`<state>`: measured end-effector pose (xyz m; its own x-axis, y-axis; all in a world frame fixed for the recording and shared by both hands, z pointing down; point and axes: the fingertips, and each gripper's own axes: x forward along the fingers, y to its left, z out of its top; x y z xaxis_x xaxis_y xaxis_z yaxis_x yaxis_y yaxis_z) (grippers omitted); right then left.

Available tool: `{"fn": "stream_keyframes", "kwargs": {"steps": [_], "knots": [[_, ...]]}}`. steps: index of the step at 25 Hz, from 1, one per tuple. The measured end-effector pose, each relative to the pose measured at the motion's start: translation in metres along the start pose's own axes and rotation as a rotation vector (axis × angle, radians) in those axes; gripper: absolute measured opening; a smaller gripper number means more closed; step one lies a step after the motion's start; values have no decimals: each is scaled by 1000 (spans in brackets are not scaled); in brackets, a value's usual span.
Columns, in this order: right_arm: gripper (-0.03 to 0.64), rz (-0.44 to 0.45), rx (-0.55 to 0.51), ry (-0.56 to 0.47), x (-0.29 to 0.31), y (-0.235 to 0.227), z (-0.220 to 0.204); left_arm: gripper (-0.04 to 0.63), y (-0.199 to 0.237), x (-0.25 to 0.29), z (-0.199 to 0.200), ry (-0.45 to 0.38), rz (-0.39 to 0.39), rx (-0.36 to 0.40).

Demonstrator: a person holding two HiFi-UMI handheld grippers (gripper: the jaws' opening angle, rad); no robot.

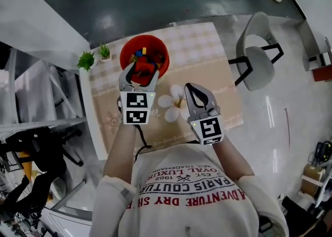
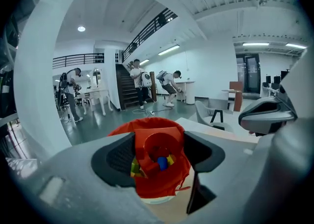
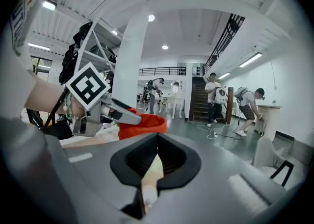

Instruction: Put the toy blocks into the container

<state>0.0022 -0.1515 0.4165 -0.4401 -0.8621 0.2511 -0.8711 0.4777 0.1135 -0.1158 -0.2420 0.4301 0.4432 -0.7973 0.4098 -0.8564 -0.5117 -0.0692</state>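
While the left gripper [image 2: 159, 155] pinches a red arch-shaped toy block [image 2: 158, 142], it hangs over the red round container [image 1: 126, 50].
The right gripper [image 3: 157, 142], pressed together and empty, hovers above the checked beige counter [image 1: 207, 49].

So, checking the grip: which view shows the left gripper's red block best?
Left gripper view: the red block fills the gap between the jaws. Head view shows it small, over the container; right gripper view doesn't show it.
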Motion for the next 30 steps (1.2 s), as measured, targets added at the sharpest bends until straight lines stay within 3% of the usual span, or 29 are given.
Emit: {"fn": "stream_keyframes", "kwargs": {"steps": [7,10,16,19,24,27,30], "knots": [[0,-23,2,15,2,-8,-3,321,-1,20,-7,31,36,24],[0,-30,-1,19,2,-9,-2,384,-1,17,-4,22,26,-9],[0,-51,9,39,0,-6,-8,396,-5,-2,-9,-25,-19,-71],[0,-62,34,49,-6,-6,-18,396,-22,-16,-4,-66,-82,-88],[0,-60,65,75,-17,-16,-37,395,-62,-25,-4,-85,-132,-34],[0,-20,61,71,-21,-18,-42,396,-79,-28,-13,-83,-119,-13],[0,33,57,74,-25,-24,-48,396,-98,-30,-24,-69,-97,-42]]}}
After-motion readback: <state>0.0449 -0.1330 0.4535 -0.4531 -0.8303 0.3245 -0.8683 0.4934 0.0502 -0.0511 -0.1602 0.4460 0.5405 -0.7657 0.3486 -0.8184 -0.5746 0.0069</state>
